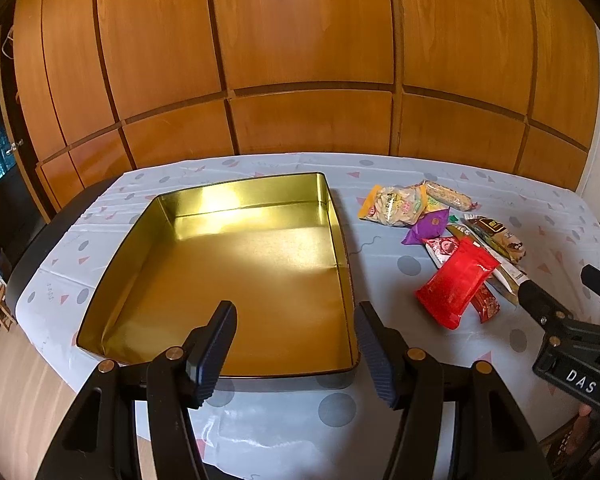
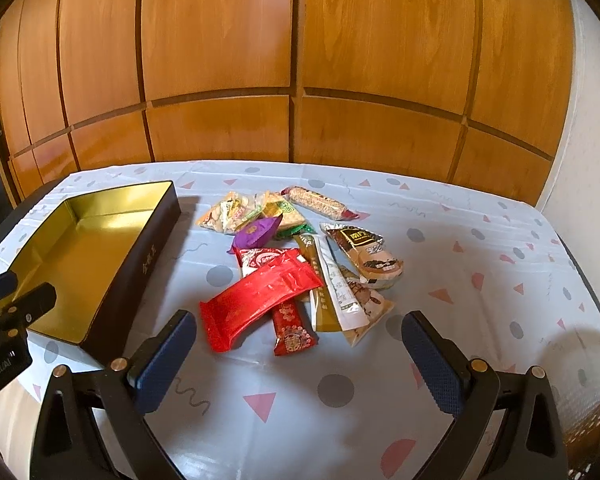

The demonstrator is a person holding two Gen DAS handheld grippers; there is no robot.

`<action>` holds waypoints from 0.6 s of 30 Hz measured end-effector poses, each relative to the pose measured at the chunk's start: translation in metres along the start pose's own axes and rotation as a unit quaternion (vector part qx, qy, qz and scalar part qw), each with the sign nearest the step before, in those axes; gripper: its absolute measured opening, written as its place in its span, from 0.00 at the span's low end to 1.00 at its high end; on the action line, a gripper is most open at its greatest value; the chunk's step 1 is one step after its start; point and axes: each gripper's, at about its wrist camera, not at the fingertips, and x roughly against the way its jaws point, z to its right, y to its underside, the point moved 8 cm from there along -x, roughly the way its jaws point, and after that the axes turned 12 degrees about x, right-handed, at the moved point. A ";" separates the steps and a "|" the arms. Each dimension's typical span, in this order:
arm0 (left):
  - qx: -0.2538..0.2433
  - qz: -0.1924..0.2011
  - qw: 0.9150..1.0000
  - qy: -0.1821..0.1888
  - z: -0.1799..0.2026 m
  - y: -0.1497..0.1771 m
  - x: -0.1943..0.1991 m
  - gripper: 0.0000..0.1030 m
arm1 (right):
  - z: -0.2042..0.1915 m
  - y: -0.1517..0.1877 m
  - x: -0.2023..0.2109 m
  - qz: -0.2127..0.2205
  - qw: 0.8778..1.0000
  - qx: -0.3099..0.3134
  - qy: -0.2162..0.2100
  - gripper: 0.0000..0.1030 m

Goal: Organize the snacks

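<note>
Gold tin (image 1: 236, 280) near the table's (image 2: 480, 240) left edge; snack packets (image 2: 300, 264) mid-table; left gripper (image 1: 296, 344) and right gripper (image 2: 300, 360) both released, holding nothing.

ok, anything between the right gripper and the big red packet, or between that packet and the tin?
Nothing visible. The right gripper faces the red packet across bare tablecloth; the packet tops the pile. The tin is open, empty, beside it.

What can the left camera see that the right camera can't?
Only the left view shows the whole gold floor of the tin and the left gripper, fingers apart over the tin's near edge. Only the right view shows the tin's dark outer wall and the right gripper, open in front of the snacks. Both show the red packet, purple packet and dotted tablecloth.
</note>
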 end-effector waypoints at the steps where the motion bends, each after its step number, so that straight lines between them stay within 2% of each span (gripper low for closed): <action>1: 0.000 0.000 1.000 0.000 0.000 0.001 0.000 0.60 | 0.001 0.000 0.000 0.001 1.000 -0.001 0.000 1.00; 18: -0.011 0.001 1.000 0.000 0.007 0.002 0.002 0.60 | 0.013 -0.004 0.004 0.011 1.000 -0.007 0.006 1.00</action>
